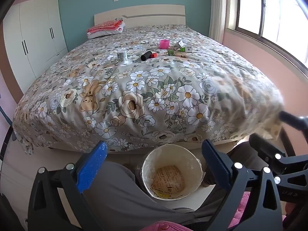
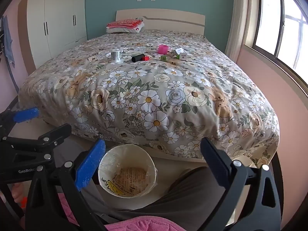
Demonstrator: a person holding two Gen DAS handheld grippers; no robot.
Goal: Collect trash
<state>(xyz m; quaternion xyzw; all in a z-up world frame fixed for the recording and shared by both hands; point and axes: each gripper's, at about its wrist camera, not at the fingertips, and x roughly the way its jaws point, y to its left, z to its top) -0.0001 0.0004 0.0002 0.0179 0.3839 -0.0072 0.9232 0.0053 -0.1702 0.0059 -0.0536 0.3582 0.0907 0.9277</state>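
Both my tongs, left [image 1: 154, 165] and right [image 2: 152, 161], gape empty over the bin [image 2: 104, 165]; I'd reach beyond it for the black tube [image 2: 137, 57] first.

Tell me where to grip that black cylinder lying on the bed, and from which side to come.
Grip the black cylinder across its round middle, coming down from above. It lies on its side on the floral bedspread, its far end close to a small red block, so close the fingers across its width rather than its ends. Both grippers are open.

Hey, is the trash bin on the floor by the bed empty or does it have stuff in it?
Empty: the bin stands upright, and its clear liner shows only the printed bottom, no trash.
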